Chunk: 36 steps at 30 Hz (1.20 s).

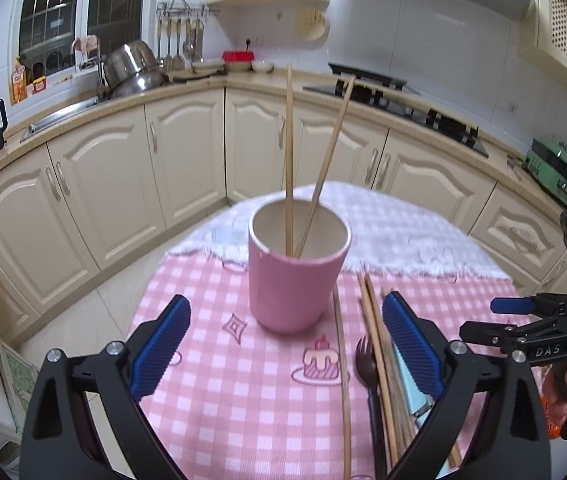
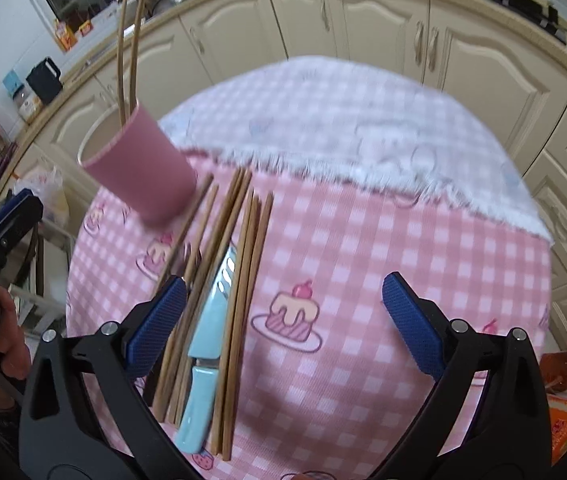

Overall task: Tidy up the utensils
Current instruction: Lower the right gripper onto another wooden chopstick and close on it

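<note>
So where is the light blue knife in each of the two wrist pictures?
Left wrist view: light blue knife at lower right, mostly hidden behind the left gripper's right finger, beside the loose chopsticks.
Right wrist view: the knife lies lower centre-left, among the chopsticks.
Shared landmark: the pink cup holding two chopsticks.

Right gripper [image 2: 283, 316], fingers apart, above chopsticks [image 2: 243, 272] and blue knife [image 2: 207, 340].

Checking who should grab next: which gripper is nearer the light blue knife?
Right. The right gripper hangs open just above the light blue knife, which lies by its left finger. The left gripper faces the pink cup, the knife off by its right finger.
</note>
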{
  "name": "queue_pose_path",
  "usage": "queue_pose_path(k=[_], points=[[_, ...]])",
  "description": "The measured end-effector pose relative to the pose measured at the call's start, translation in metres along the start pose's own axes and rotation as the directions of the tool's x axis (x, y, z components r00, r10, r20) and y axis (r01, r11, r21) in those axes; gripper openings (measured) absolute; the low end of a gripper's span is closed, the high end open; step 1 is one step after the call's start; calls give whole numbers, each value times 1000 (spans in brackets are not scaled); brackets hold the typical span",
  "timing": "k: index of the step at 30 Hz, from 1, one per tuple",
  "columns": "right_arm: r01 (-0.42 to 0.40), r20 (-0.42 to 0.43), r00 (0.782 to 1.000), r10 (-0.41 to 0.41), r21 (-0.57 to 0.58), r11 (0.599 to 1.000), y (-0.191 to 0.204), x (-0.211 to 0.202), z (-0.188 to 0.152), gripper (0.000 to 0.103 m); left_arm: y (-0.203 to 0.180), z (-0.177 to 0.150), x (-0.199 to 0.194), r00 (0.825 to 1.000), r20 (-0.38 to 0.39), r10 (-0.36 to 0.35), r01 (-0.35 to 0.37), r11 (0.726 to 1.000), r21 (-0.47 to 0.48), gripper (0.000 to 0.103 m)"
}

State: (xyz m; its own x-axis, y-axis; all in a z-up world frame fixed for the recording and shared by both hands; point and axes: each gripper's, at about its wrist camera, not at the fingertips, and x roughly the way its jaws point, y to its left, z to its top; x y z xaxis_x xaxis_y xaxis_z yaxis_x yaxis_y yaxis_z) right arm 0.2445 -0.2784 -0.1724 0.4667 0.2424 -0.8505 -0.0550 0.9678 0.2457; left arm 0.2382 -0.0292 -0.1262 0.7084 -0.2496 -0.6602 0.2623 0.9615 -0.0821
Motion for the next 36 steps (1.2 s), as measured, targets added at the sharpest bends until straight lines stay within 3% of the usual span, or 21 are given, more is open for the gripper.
queue_pose_path(k=[8,19,23,33,36], points=[[-41,-69,997,41,-5,999,2,17,-3,62,-6,-18,32,990,-144,9,-4,999,39,95],[-82,-169,983,74,-41,996,7,32,-2,38,-24,-31,82,944,-329,29,14,992,126,94],[-110,-198,975,97,-52,993,12,41,-5,33,-28,-33,95,928,-372,38,19,989,148,81],[-62,-199,979,40,-109,992,20,47,-9,19,-37,-43,106,912,-408,36,36,985,168,73],[-61,-195,980,40,-103,993,17,46,-9,19,-39,-44,109,910,-414,37,38,985,170,63]])
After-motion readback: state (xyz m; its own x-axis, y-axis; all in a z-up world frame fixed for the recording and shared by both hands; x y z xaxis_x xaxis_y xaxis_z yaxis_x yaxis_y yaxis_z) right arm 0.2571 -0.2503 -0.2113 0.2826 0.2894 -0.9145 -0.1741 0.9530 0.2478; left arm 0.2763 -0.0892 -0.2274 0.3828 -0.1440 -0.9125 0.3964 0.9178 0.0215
